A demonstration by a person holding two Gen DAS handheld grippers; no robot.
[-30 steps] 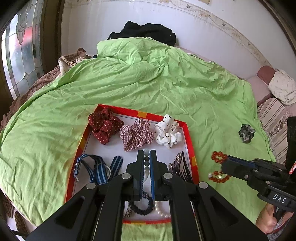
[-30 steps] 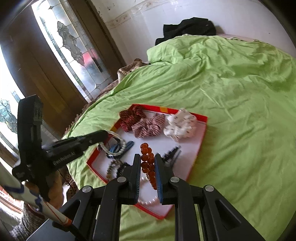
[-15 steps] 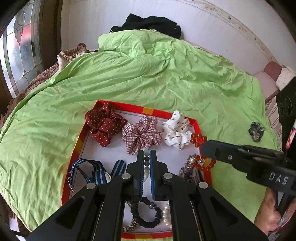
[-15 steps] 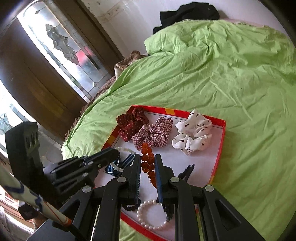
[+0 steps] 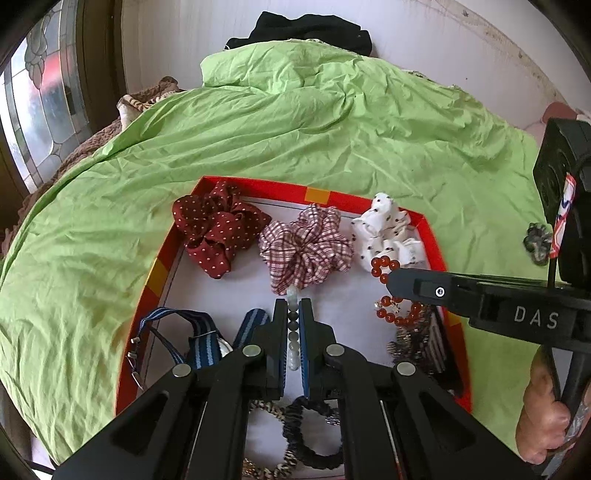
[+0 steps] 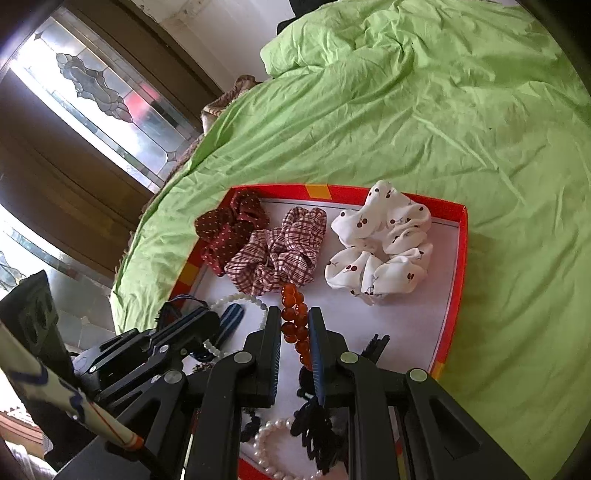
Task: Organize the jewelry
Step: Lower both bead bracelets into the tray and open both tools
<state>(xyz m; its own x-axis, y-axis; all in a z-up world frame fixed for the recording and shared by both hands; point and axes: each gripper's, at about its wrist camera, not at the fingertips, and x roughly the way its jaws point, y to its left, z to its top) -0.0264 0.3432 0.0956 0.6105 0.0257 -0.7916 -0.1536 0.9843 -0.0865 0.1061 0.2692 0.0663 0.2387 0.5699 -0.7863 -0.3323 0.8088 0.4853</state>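
Left tongs (image 5: pixel 293 314) pinching pale round-bead strand (image 5: pixel 293 330), right tongs (image 6: pixel 294 325) pinching glossy amber beads (image 6: pixel 293 325)

- Bedsheet (image 5: pixel 258 147): bright lime green, plain
- Tray (image 5: pixel 432 236): red rim with orange-yellow blocks, white floor
- Left scrunchie (image 5: pixel 218 229): dark red with small white dots
- Middle scrunchie (image 5: pixel 304 251): red-and-white plaid check
- Right scrunchie (image 6: pixel 380 247): white with little red cherries
- Bead bracelet (image 6: pixel 293 325) in the right tongs (image 6: pixel 293 332): amber-red, glossy
- Bead strand (image 5: pixel 293 332) in the left tongs (image 5: pixel 293 332): pale greenish-white with a few dark grey beads
- Watch strap (image 5: pixel 192 332): navy with light blue stripes
- Pearl bracelet (image 6: pixel 273 446): white
- Hair tie (image 5: pixel 310 435): black
- Both tongs: black, with blue pads
- Garment (image 5: pixel 314 29) at the head of the bed: black
- Wall (image 5: pixel 424 48): white
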